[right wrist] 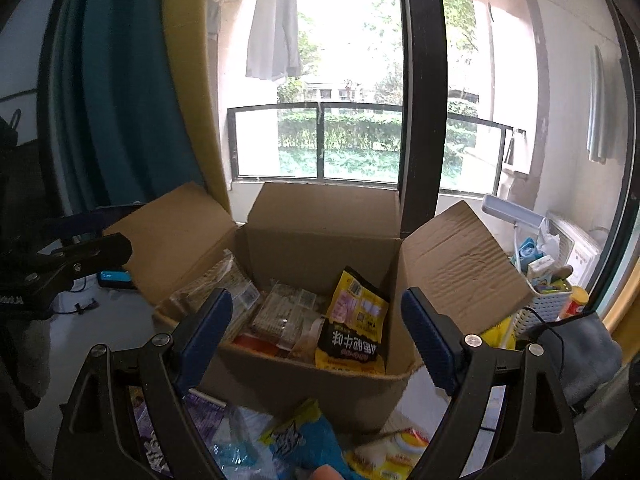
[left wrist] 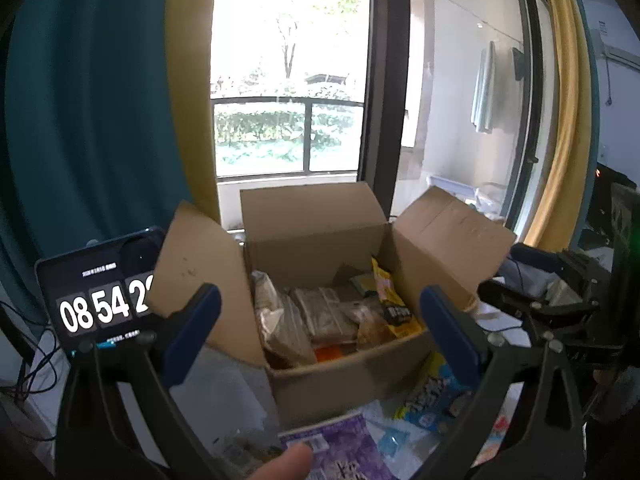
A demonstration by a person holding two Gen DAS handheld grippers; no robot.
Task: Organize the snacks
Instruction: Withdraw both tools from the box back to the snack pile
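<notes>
An open cardboard box (left wrist: 344, 376) (right wrist: 320, 384) stands on the table with its flaps up. Inside lie several snack packets, among them a yellow-and-black pouch (left wrist: 390, 300) (right wrist: 354, 322) and clear-wrapped packs (left wrist: 320, 308) (right wrist: 280, 312). In front of the box lie loose snacks: a purple packet (left wrist: 344, 448) (right wrist: 200, 412) and a blue-and-yellow packet (left wrist: 432, 396) (right wrist: 304, 440). My left gripper (left wrist: 320, 332) is open, held in front of the box with nothing between its fingers. My right gripper (right wrist: 316, 332) is open too, facing the box. A fingertip (left wrist: 284, 464) shows at the bottom edge.
A phone showing a clock (left wrist: 100, 292) stands left of the box. A white basket (right wrist: 548, 300) with small items and a yellow can (right wrist: 576, 300) sit to the right. Curtains and a window lie behind. The right gripper's black frame (left wrist: 552, 308) shows in the left wrist view.
</notes>
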